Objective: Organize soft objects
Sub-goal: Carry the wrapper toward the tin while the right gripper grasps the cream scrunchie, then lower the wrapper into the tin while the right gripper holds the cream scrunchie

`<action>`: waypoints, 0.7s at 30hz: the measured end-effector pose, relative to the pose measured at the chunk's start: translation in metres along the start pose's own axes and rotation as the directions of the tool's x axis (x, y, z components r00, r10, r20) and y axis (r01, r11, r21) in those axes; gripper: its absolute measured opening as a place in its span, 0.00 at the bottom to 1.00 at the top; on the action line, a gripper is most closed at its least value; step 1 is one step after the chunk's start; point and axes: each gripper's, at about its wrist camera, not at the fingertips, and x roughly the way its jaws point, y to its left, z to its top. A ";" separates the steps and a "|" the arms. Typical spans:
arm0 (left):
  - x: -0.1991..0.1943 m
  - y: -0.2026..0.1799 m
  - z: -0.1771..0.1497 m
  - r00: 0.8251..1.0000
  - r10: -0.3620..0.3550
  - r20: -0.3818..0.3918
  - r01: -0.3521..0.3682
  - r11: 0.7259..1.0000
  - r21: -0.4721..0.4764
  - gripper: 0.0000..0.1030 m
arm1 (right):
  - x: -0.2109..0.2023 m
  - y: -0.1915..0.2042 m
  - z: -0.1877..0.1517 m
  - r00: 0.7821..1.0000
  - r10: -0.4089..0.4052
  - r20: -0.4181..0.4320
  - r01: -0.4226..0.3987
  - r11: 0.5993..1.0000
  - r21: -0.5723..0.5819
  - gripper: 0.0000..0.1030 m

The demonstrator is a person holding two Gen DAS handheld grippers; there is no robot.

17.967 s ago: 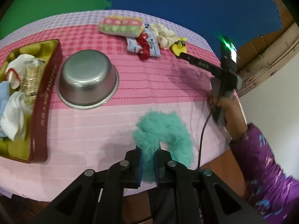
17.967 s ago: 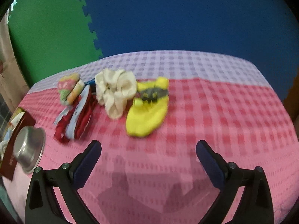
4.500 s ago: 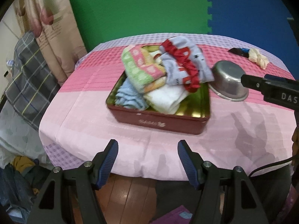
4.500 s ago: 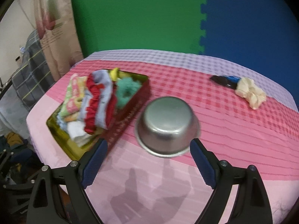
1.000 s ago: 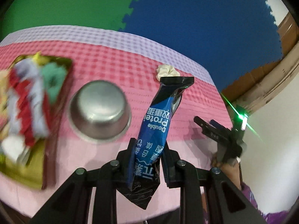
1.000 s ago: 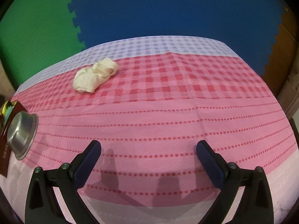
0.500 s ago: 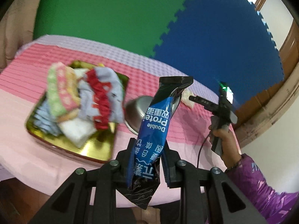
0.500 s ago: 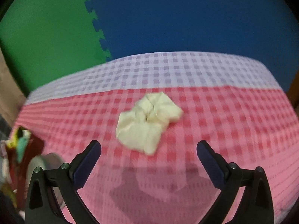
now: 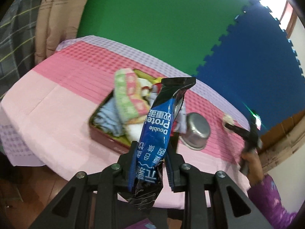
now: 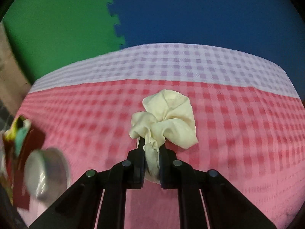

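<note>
Tin (image 9: pixel 106 136) ahead of the left gripper (image 9: pixel 151 165) already brims with folded cloths. That gripper clamps a blue snack packet (image 9: pixel 158 126); the right gripper (image 10: pixel 151 164) pinches the cream scrunchie (image 10: pixel 167 120), both probably last to stow.

Left tongs (image 9: pixel 151 164) clamp blue snack packet (image 9: pixel 159 126) above tin (image 9: pixel 106 135)

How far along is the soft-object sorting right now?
Nearly finished, it seems. Done: folded cloths and socks are piled in the gold tin. In hand: the right hand-held gripper is shut on the cream scrunchie, and the left hand-held gripper grips a blue protein snack packet. Left: getting both put away. The steel bowl sits upside down beside the tin.
</note>
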 end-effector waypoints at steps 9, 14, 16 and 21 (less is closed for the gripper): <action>0.007 -0.005 0.004 0.999 0.027 0.018 -0.027 0.999 0.044 0.26 | -0.065 0.005 -0.054 0.997 0.047 0.065 -0.049 0.999 0.024 0.10; 0.020 -0.003 0.013 0.999 0.036 0.015 -0.037 0.998 0.046 0.26 | -0.071 0.005 -0.074 0.998 0.010 0.058 -0.011 1.000 0.013 0.10; 0.024 -0.004 0.017 0.998 0.061 0.026 -0.063 0.996 0.065 0.26 | -0.065 0.001 -0.080 0.999 -0.007 0.042 0.007 1.000 0.010 0.10; 0.038 -0.007 0.036 0.995 0.086 0.041 -0.089 0.994 0.069 0.26 | -0.053 0.000 -0.093 0.997 -0.076 0.028 0.076 0.997 -0.029 0.10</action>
